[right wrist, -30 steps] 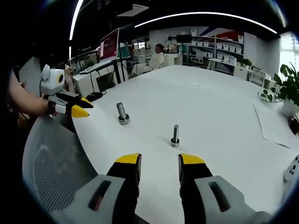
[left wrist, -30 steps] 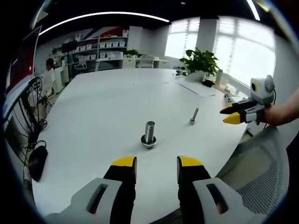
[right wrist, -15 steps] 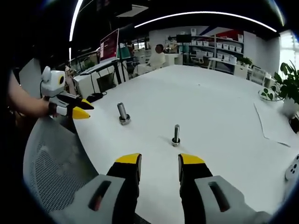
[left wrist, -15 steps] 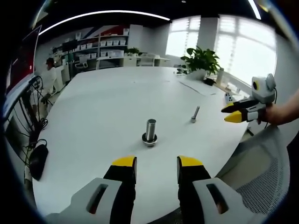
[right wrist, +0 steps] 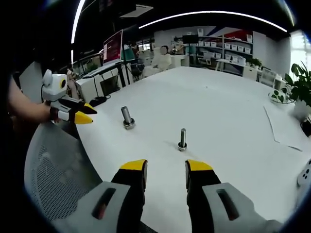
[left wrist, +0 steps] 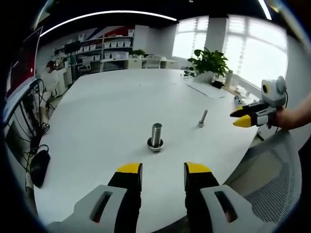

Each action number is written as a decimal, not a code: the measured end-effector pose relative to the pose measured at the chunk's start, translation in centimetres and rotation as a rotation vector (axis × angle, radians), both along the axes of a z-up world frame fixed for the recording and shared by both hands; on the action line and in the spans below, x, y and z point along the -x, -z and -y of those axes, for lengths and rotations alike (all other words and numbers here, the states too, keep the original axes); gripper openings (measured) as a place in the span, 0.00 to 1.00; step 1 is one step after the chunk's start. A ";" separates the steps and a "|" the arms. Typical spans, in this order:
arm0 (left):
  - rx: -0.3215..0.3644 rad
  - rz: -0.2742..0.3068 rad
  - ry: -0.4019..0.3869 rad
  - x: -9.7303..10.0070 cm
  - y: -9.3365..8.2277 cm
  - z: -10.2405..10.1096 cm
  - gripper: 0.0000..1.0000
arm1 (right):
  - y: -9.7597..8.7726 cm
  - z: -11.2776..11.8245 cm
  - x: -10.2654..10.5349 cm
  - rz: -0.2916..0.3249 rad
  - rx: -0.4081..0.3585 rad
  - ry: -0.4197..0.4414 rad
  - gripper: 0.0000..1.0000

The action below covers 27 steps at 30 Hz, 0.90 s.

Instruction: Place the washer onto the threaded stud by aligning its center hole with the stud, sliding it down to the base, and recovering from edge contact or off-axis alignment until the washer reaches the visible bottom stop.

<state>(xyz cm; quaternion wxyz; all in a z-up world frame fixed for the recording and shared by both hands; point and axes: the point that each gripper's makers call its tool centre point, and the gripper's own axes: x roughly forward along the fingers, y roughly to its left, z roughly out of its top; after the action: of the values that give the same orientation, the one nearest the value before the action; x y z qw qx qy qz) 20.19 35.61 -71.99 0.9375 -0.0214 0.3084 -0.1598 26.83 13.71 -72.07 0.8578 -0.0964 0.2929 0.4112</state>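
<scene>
A thick metal stud (left wrist: 155,136) stands upright on the white table (left wrist: 107,111), with a wider ring at its base. It sits just ahead of my left gripper (left wrist: 164,170), which is open and holds nothing. Farther right stands a thin bolt (left wrist: 201,118). In the right gripper view that bolt (right wrist: 182,139) rises straight ahead of my right gripper (right wrist: 166,167), also open with nothing in it, and the thick stud (right wrist: 127,117) stands to its left. Each gripper also shows in the other's view: the right gripper (left wrist: 248,118) beyond the table's edge, the left gripper (right wrist: 73,112) over the chair.
A grey mesh chair (right wrist: 58,179) sits against the table's near edge between the two grippers. A potted plant (left wrist: 210,64) and a sheet of paper (right wrist: 284,128) lie at the far side. A monitor (right wrist: 112,47) and desks stand beyond the table.
Both views have shifted only slightly with the hands. The stud, the bolt and both grippers' jaws stand as before.
</scene>
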 end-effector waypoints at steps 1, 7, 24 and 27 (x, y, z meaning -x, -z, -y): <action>0.000 0.001 0.000 0.0 0.0 0.0 0.32 | 0.0 0.0 0.0 0.004 -0.001 -0.001 0.34; 0.001 -0.003 0.007 0.0 0.1 0.1 0.32 | 0.1 0.0 -0.1 0.000 0.004 0.003 0.34; 0.017 -0.001 0.002 -0.1 0.1 0.0 0.32 | 0.7 0.1 0.0 -0.011 0.028 -0.001 0.34; 0.019 0.001 0.004 -0.1 0.0 0.0 0.32 | 0.7 0.2 -0.1 -0.009 0.027 0.006 0.34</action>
<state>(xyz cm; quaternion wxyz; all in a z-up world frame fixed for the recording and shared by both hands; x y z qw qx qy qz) 20.31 35.60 -72.03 0.9370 -0.0298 0.3066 -0.1646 26.95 13.49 -72.73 0.8563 -0.1052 0.3028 0.4049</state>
